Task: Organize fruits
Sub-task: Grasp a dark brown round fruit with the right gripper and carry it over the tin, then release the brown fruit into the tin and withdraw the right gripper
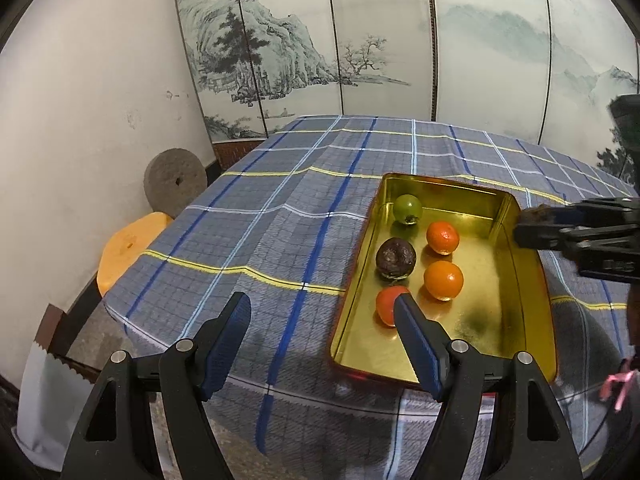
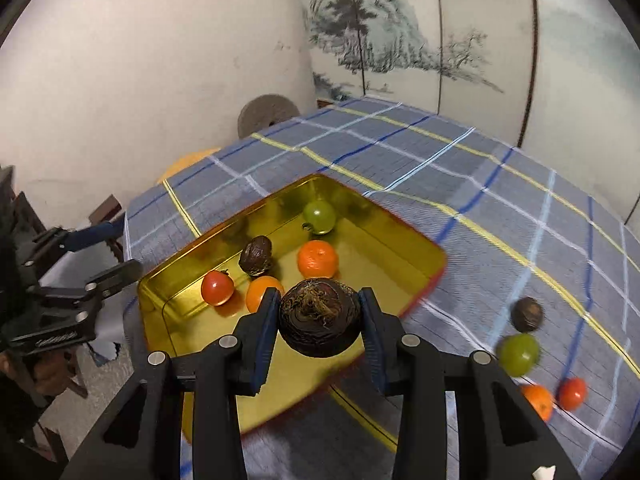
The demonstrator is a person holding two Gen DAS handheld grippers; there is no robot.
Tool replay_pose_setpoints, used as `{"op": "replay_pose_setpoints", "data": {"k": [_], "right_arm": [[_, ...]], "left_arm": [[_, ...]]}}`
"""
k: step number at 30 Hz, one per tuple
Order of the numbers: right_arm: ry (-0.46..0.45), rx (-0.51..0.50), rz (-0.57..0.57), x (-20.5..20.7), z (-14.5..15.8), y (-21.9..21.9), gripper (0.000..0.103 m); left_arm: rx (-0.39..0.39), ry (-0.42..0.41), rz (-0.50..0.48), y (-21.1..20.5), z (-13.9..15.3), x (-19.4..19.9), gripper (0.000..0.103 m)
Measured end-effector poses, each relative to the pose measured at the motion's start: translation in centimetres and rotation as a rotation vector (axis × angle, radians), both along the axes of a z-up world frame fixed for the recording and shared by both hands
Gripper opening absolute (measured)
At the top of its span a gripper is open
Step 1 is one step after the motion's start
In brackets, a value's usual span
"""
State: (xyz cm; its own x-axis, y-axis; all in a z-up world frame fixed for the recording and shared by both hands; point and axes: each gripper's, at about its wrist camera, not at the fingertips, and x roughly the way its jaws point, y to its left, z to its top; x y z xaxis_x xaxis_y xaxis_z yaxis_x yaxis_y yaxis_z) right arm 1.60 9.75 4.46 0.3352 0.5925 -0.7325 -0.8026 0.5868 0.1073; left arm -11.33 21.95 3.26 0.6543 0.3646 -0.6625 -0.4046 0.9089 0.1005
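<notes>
A gold tin tray (image 1: 516,280) (image 2: 400,256) lies on the blue plaid tablecloth. It holds a green fruit (image 1: 407,208) (image 2: 319,216), a dark brown fruit (image 1: 395,258) (image 2: 256,256), two oranges (image 1: 442,237) (image 1: 443,280) and a red tomato (image 1: 386,306) (image 2: 217,288). My right gripper (image 2: 319,320) is shut on a dark wrinkled fruit (image 2: 319,322) above the tray's near side; it also shows in the left wrist view (image 1: 524,226). My left gripper (image 1: 322,312) is open and empty at the tray's left edge.
Loose on the cloth to the right lie a dark fruit (image 2: 527,314), a green fruit (image 2: 518,354), an orange (image 2: 538,400) and a red tomato (image 2: 572,393). A millstone (image 1: 175,182) and an orange stool (image 1: 128,250) stand beside the table. A painted screen stands behind.
</notes>
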Motion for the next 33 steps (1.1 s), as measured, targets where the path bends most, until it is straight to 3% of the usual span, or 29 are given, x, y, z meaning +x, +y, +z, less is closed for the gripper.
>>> {"op": "replay_pose_setpoints", "data": {"k": [10,33], "right_arm": [[0.061,-0.070,-0.023,1.6,-3.3,2.4,0.037],[0.055,-0.106,-0.027,1.9,-4.6,4.6,0.038]], "left_arm": [[-0.021,0.000,0.004,0.5,-0.2,-0.3,0.077],[-0.034,0.021,0.001,0.5,-1.2,-0.2,0.078]]}}
